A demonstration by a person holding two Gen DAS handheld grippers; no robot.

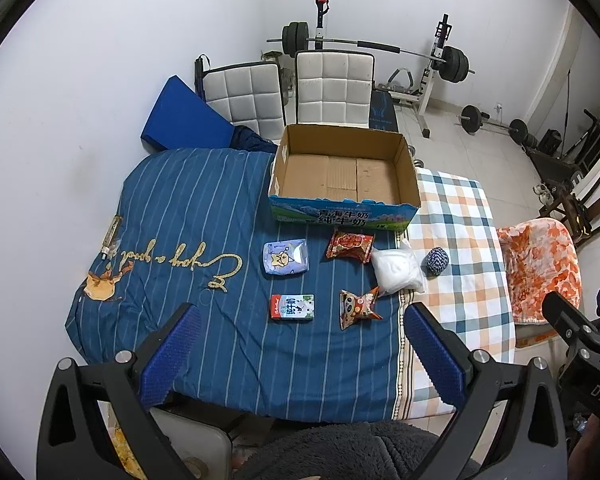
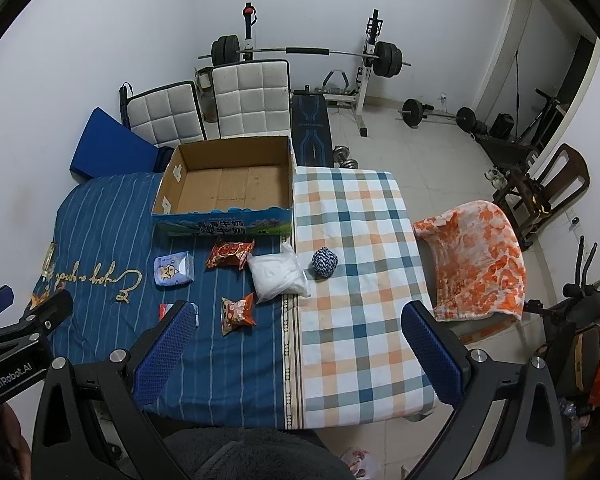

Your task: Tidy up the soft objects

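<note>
An empty cardboard box stands at the far side of the cloth-covered table. In front of it lie a blue tissue pack, a red snack bag, a white plastic bag, a blue-white rope ball, a milk carton and a panda snack bag. My left gripper is open and empty, held above the near edge. My right gripper is open and empty above the checked cloth.
A blue striped quilt covers the left of the table, a checked cloth the right. A chair with an orange blanket stands to the right. Two white padded chairs and a barbell rack stand behind.
</note>
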